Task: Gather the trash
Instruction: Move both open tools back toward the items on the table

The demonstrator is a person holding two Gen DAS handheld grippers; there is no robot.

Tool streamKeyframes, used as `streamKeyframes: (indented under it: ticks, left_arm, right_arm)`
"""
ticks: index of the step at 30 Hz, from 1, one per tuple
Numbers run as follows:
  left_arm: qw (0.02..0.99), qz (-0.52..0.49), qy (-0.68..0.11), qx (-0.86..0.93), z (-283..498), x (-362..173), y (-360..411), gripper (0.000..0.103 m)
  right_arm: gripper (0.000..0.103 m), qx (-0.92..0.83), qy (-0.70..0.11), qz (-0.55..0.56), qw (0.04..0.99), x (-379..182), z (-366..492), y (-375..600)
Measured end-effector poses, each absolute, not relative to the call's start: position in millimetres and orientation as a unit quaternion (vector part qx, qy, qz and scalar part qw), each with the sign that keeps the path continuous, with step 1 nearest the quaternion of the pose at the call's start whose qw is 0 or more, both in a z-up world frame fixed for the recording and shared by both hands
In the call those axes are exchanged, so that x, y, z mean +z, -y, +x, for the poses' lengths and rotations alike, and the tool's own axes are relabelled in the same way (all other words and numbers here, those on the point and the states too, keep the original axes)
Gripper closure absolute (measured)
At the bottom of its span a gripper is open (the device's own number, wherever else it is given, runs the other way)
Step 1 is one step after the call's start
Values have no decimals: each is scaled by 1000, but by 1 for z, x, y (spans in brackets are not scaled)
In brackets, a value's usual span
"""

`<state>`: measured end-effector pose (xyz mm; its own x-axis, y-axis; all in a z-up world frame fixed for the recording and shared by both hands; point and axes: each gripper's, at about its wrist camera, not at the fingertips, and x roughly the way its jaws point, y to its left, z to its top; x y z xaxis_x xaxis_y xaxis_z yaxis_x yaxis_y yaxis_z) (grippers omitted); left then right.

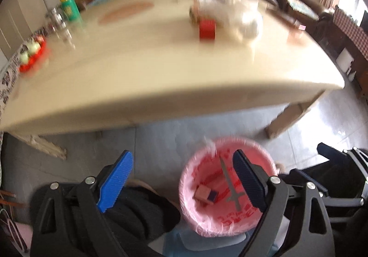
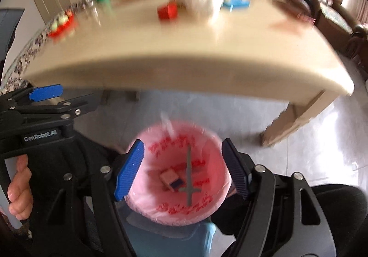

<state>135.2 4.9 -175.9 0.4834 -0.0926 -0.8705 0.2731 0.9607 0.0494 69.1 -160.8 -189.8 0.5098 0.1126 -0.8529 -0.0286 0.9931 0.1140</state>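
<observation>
In the lower half of both views, a bin lined with a pink bag [image 2: 179, 178] stands on the floor in front of a cream table [image 2: 184, 50]. Inside it lie a small box [image 2: 171, 178] and a grey toy sword [image 2: 189, 178]. The left gripper [image 1: 181, 178] and the right gripper [image 2: 181, 169] are both spread wide and hold nothing. A red box [image 1: 207, 29] sits blurred on the tabletop in the upper centre.
</observation>
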Motion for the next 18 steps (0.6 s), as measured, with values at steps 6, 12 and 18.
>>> streamKeyframes:
  ticks: [6, 12, 18]
  left_arm:
    - [890, 92, -429, -123, 138, -101, -13, 15]
    - [908, 108, -376, -148, 145, -42, -17, 11]
    - [915, 150, -335, -167, 156, 0, -15, 10]
  right_arm:
    - [27, 41, -429, 32, 902, -130, 74, 170]
    - [27, 62, -387, 42, 919, -86, 85, 170]
    - [26, 68, -358, 33, 931, -52, 99, 174]
